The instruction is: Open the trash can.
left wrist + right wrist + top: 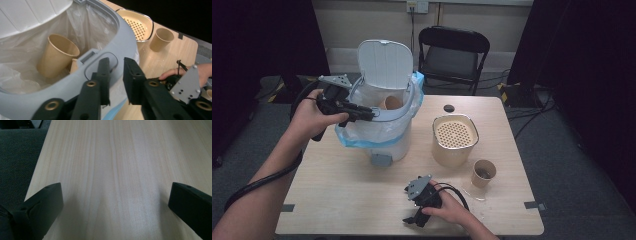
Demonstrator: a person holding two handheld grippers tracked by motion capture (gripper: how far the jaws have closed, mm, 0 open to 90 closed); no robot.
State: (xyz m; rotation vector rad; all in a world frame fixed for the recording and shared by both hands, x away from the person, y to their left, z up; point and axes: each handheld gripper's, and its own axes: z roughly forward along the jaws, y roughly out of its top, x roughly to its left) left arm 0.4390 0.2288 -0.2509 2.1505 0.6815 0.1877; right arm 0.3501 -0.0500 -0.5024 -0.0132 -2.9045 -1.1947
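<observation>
A white pedal bin [382,135] with a blue-edged clear liner stands on the table, its lid [384,62] raised. A tan paper cup [390,103] lies tilted inside it, its mouth up in the left gripper view [56,55]. My left gripper [371,114] hovers just over the bin's near grey rim [120,37]. Its jaws [116,61] stand a little apart with nothing between them. My right gripper [414,219] rests near the table's front edge. It is wide open over bare wood [116,186].
A tan container with a perforated top [454,140] stands right of the bin. A second paper cup [483,172] stands upright beside it. A small black disc [449,108] lies further back. A black folding chair [452,55] stands behind the table.
</observation>
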